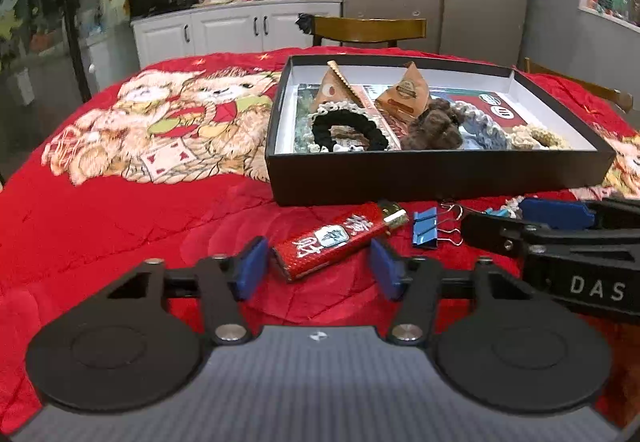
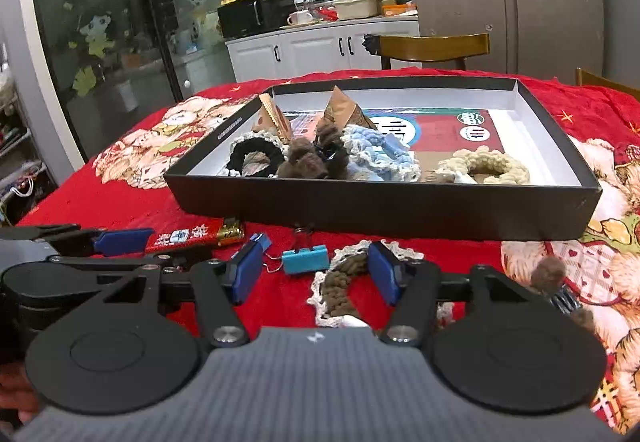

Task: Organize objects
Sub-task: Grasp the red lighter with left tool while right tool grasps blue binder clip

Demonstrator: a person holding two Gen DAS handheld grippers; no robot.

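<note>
Left gripper (image 1: 316,270) is straddling the red lighter (image 1: 340,240), pads apart; right gripper (image 2: 316,274), unclamped, is bracketing the brown scrunchie (image 2: 340,282) for boxing.

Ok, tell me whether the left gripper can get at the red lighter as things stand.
Probably yes. The red lighter lies flat on the red quilt between the left gripper's pads, which do not yet press it, and nothing blocks it.

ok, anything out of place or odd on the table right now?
Nothing damaged or spilled. Several items still lie on the red cloth in front of the black box rather than in it: a red lighter, a blue binder clip, a teal clip, a brown scrunchie and a brown pom-pom hair clip.
</note>
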